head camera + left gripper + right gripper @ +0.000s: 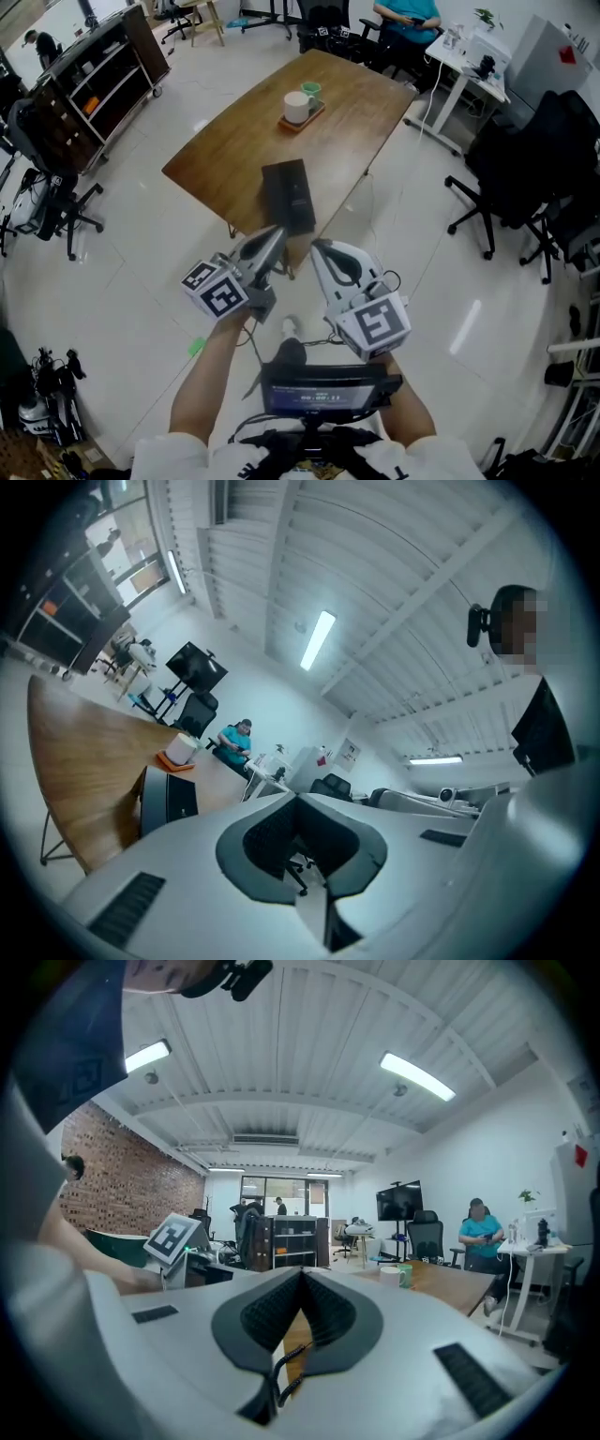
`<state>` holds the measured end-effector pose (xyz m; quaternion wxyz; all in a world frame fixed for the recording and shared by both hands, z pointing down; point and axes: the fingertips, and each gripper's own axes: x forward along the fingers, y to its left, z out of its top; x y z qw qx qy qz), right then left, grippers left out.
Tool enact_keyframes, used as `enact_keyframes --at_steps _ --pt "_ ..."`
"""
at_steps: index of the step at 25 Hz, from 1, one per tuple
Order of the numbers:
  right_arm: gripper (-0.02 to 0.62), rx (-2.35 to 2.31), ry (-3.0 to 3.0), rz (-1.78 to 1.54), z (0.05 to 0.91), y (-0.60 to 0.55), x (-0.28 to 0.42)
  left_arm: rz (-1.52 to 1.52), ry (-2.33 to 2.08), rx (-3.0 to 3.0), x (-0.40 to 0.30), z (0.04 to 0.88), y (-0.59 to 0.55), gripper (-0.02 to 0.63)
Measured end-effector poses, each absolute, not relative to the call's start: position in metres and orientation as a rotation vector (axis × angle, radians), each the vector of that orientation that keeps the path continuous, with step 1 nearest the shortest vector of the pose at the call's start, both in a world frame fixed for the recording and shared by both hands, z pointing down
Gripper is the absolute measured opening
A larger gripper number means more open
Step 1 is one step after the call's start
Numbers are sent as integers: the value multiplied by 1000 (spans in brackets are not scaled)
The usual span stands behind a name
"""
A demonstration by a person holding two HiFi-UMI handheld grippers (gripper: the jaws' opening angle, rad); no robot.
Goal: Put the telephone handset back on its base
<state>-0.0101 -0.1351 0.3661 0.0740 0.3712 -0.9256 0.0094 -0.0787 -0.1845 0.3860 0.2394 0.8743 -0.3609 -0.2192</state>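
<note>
**Office room: both tools clenched near the telephone**

Head view: White floor tiles surround a long wooden surface [234,141]. A black telephone [289,195] lies at the near end of the surface, close to the edge. Its handset cannot be told apart from the base from this angle. At the far end, an orange tray [320,112] carries a white cup [296,106] and a green cup [311,90]. The left tool [278,232] and the right tool [317,247] are held side by side just off the near edge. Both point toward the telephone.

Left gripper view: The left tool's jaws are pressed together with nothing between them. The telephone sits off to the left on the surface, apart from the tool. The tray and white cup are beyond it.

Right gripper view: The right tool's jaws are also clenched, with the pads meeting. A short length of coiled cord [291,1363] shows through the narrow slit beneath the pads. The cups stand farther along the surface, to the right.
</note>
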Motion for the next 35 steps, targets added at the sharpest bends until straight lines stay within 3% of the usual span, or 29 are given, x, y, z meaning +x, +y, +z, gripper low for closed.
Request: enact_keyframes --at_steps 19,35 --pt "-2 1009 -2900 -100 347 56 23 -587 -1164 2608 -15 322 24 -8" --pt "-3 1067 -2930 -166 326 99 34 -509 -1382 2753 4 289 86 -8"
